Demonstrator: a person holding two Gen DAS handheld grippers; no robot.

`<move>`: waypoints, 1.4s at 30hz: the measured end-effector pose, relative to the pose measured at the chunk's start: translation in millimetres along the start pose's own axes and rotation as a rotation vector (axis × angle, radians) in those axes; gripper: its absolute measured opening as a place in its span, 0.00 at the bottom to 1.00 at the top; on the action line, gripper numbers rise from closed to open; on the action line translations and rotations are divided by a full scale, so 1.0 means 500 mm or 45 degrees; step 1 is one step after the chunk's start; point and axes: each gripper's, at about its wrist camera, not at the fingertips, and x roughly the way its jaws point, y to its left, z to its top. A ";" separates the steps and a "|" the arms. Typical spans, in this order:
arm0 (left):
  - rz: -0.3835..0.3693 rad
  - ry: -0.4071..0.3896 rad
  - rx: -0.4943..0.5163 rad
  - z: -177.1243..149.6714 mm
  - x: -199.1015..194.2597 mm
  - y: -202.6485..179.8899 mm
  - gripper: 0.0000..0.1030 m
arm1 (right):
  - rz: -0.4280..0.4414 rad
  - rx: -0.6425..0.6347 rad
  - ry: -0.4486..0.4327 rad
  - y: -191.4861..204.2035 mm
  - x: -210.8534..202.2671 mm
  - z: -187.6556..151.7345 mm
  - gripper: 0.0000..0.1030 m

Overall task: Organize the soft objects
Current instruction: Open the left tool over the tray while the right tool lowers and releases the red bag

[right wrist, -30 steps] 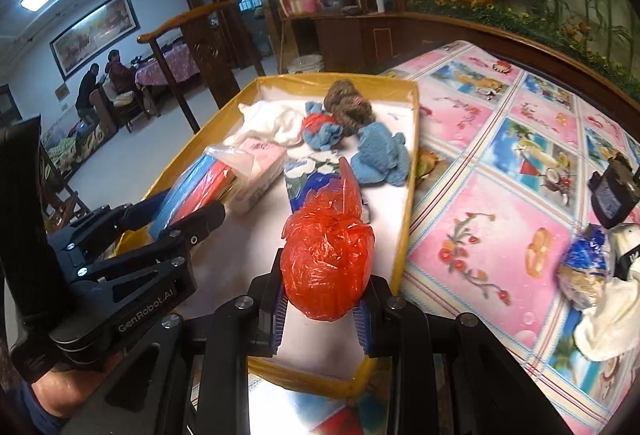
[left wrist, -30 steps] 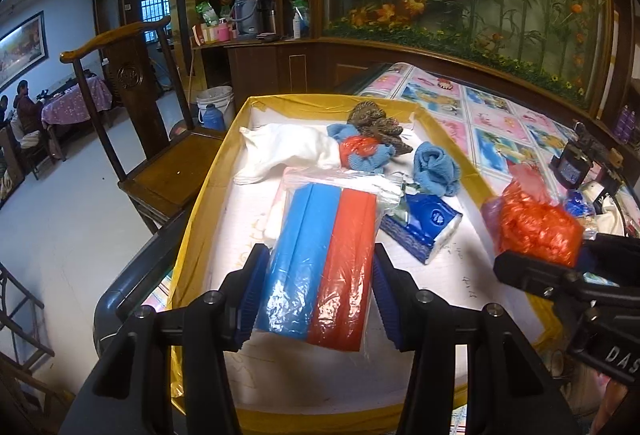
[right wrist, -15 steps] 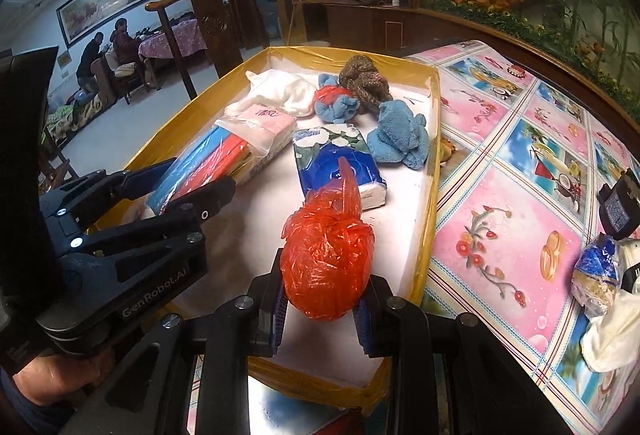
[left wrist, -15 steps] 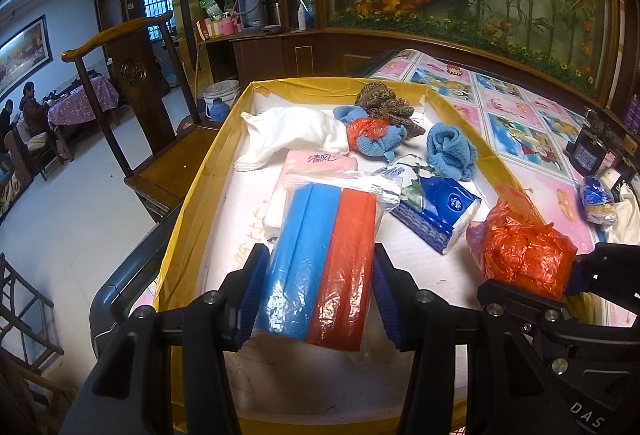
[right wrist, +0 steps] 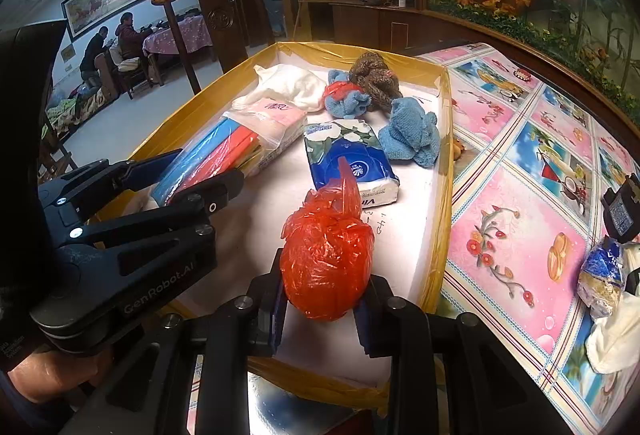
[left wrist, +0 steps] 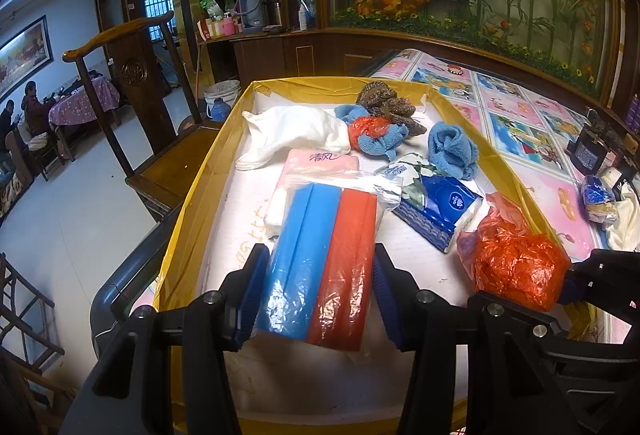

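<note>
Yellow-rimmed tray (left wrist: 192,203) sits on floral tablecloth (right wrist: 516,235) beside wooden chair (left wrist: 132,75).

A wooden chair (left wrist: 136,83) stands beside the flowered tablecloth (right wrist: 520,203).

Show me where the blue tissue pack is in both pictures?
Left wrist view: the blue tissue pack lies right of centre, in the yellow tray, behind the orange bag.
Right wrist view: the pack is at centre, just behind the orange bag.
Shared landmark: the blue towel beside it.
</note>
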 end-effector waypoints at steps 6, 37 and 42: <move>-0.001 0.001 -0.008 -0.001 -0.001 0.002 0.50 | 0.000 -0.004 -0.001 0.001 -0.001 0.000 0.31; 0.067 -0.090 0.011 0.023 -0.066 -0.002 0.68 | 0.058 0.100 -0.156 -0.033 -0.096 -0.011 0.46; 0.081 -0.110 0.030 0.025 -0.082 -0.014 0.69 | 0.068 0.135 -0.182 -0.052 -0.120 -0.021 0.46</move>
